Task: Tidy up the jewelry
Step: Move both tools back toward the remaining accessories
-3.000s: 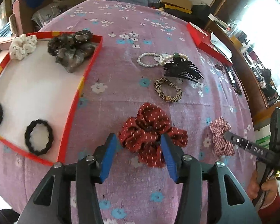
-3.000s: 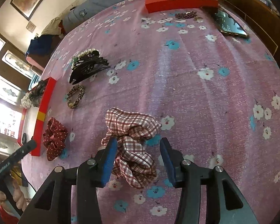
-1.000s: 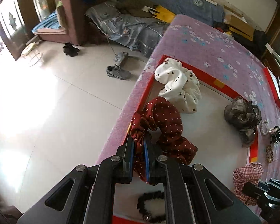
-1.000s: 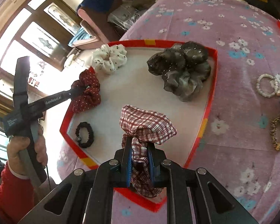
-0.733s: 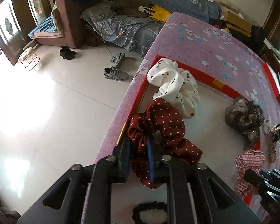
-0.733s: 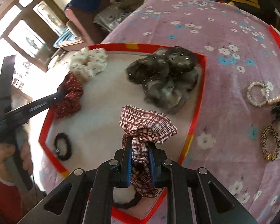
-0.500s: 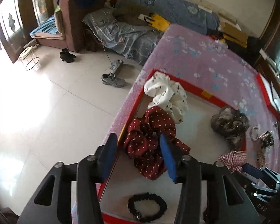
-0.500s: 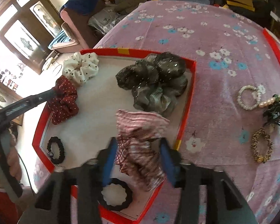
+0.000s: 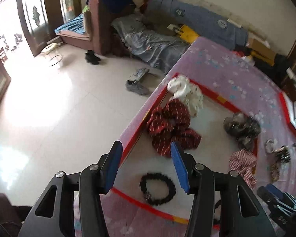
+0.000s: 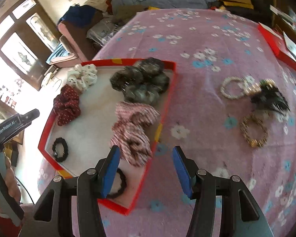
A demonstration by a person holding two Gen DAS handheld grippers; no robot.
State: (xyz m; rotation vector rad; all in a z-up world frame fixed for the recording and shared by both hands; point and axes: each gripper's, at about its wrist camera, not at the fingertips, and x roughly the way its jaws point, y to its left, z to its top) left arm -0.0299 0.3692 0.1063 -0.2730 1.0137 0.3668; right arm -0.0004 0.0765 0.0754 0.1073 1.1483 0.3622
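The left gripper hangs above the red-rimmed tray with its blue jaws apart and nothing between them. Below it the dark red dotted scrunchie lies free on the tray's white floor, touching the white scrunchie in the far corner. A black hair tie lies nearer the camera.

The right gripper also stands with jaws apart and empty, over the tray's near edge. The checked pink scrunchie rests inside the tray against its right wall, just below the grey-green scrunchie.

Out on the pink flowered cloth (well apart from the tray) sit a pearl bracelet, a black claw clip and a brown beaded bracelet.
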